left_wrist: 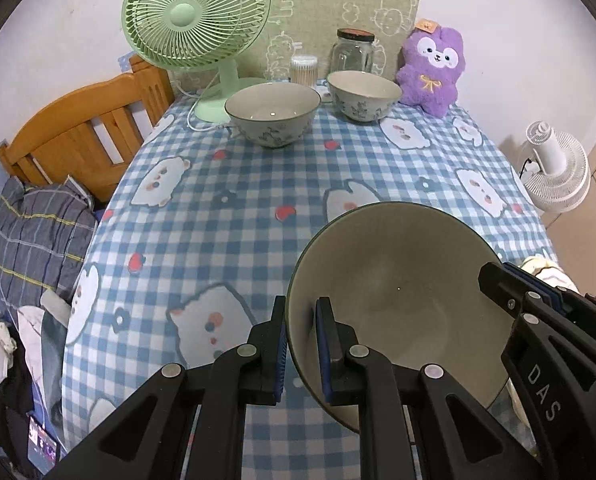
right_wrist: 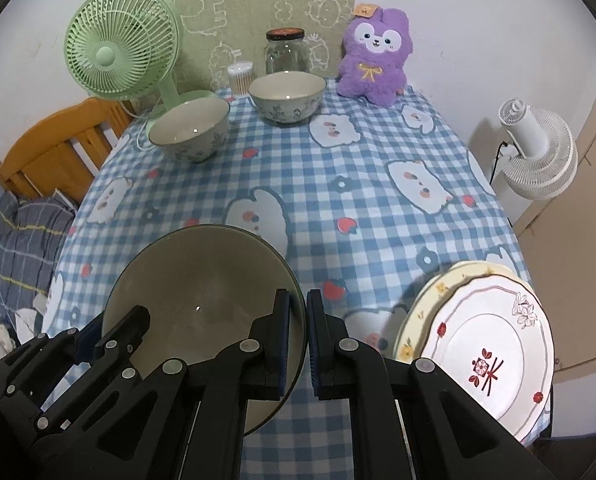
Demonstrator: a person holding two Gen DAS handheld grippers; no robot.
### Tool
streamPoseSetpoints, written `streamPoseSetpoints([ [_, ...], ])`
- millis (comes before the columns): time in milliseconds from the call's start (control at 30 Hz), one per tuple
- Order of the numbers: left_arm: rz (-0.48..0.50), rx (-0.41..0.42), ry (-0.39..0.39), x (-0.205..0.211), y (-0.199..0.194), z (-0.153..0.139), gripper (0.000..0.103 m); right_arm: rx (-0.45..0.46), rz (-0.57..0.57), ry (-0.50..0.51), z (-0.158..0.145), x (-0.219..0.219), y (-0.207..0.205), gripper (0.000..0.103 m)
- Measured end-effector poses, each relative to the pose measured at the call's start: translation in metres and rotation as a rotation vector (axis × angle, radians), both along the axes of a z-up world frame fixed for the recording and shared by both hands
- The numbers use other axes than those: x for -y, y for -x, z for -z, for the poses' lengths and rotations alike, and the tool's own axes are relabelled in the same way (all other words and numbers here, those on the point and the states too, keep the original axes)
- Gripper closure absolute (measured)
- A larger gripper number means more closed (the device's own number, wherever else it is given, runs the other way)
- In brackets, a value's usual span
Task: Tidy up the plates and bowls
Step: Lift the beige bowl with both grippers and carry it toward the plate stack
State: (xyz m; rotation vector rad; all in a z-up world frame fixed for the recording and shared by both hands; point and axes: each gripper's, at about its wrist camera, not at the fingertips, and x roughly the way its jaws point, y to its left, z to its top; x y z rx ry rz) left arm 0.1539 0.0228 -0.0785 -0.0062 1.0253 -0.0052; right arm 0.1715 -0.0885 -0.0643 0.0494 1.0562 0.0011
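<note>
A large grey-green bowl (left_wrist: 401, 304) is near the table's front; it also shows in the right wrist view (right_wrist: 202, 292). My left gripper (left_wrist: 301, 312) is shut on its left rim. My right gripper (right_wrist: 298, 308) is shut on its right rim, and its body (left_wrist: 537, 320) shows in the left wrist view. Two floral bowls (left_wrist: 273, 114) (left_wrist: 363, 96) stand at the back; they also show in the right wrist view (right_wrist: 192, 130) (right_wrist: 286, 96). Two stacked plates, white (right_wrist: 485, 352) on yellow (right_wrist: 421, 312), lie at the front right.
At the back stand a green fan (left_wrist: 196, 28), a glass jar (left_wrist: 353, 52), a cotton swab box (left_wrist: 303, 68) and a purple plush (left_wrist: 433, 68). A wooden headboard (left_wrist: 78, 128) is left of the table. A white fan (right_wrist: 537, 148) stands right.
</note>
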Motion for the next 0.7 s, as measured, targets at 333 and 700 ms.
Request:
streamPoseSetpoints([
  [333,-0.018,-0.016,-0.016,0.016,0.013,0.017,0.093,-0.023,-0.014,-0.013,0.018,0.014,0.011,0.092],
  [700,-0.024,-0.048,-0.022,0.025,0.023,0.031,0.093,-0.049,-0.022,-0.007,0.033,0.02,0.022,0.092],
])
